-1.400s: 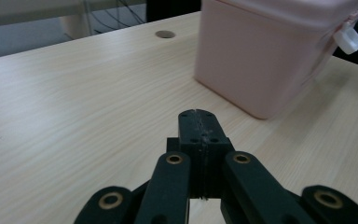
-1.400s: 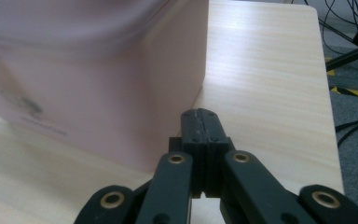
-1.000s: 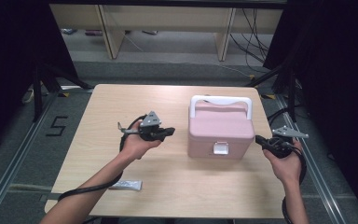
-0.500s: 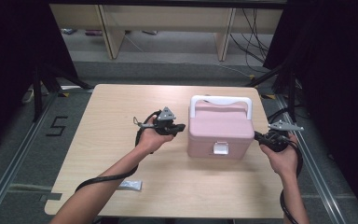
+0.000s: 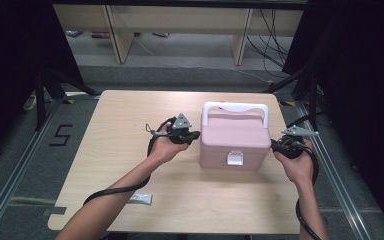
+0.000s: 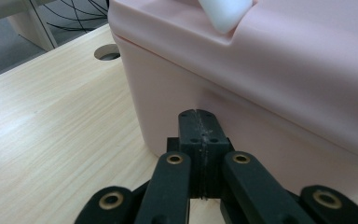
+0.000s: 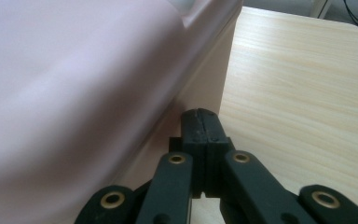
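Pink box [image 5: 235, 142] sits mid-table with your left gripper [image 5: 192, 135] and right gripper [image 5: 276, 146], both closed empty, flanking it; uneven pressing could skid or twist it.

**Two black hand-held tools, bare forearms**

The left tool [image 5: 194, 135] is black, with a grey three-cornered plate on top and a thick black cable looping back past the forearm. The right tool [image 5: 275, 145] is black too, with the same grey plate and a black cable along the arm. Up close, each has two flat black jaws pressed together, jointed black links with brass-coloured rivets, and small screw holes. Both forearms are bare, unsleeved.
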A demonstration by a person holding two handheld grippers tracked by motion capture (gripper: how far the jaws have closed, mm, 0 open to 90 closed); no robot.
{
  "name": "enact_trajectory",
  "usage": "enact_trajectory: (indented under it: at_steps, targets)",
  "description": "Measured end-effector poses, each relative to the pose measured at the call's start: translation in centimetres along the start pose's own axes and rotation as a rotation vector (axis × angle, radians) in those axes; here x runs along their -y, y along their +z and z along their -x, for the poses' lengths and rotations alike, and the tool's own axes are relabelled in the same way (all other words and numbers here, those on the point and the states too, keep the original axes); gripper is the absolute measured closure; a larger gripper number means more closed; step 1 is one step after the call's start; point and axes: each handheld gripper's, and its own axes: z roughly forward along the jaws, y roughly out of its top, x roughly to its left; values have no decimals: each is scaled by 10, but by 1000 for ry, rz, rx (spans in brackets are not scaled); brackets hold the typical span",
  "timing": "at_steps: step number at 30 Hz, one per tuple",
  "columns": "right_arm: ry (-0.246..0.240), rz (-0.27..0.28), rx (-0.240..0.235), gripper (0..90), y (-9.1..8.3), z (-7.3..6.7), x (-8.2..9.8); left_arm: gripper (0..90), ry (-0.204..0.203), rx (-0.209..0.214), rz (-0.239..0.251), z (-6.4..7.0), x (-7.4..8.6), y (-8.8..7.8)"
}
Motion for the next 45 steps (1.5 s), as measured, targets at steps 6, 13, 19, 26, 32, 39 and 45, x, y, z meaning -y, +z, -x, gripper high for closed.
enact_trajectory:
  at_steps: [6, 13, 19, 26, 32, 39, 45]
  targets:
    - [-9, -18, -27, 900, 5, -15, -4, 899, -10, -23, 5, -7, 7, -13]
    - [-16, -36, -76, 900, 16, -48, -9, 899, -35, -47, -1, -27, 26, -48]
    - [-84, -8, -142, 900, 35, -87, -15, 899, -64, -103, -5, -46, 46, -86]
    - [-150, -20, -235, 900, 57, -139, -24, 899, -107, -172, 8, -69, 76, -140]
    - [-187, -26, -270, 900, 71, -166, -32, 899, -140, -195, 18, -79, 94, -166]
    - [-237, -27, -300, 900, 85, -189, -40, 899, -160, -234, 20, -87, 107, -188]
    - [-251, -52, -318, 900, 92, -204, -45, 899, -167, -257, 12, -96, 110, -195]
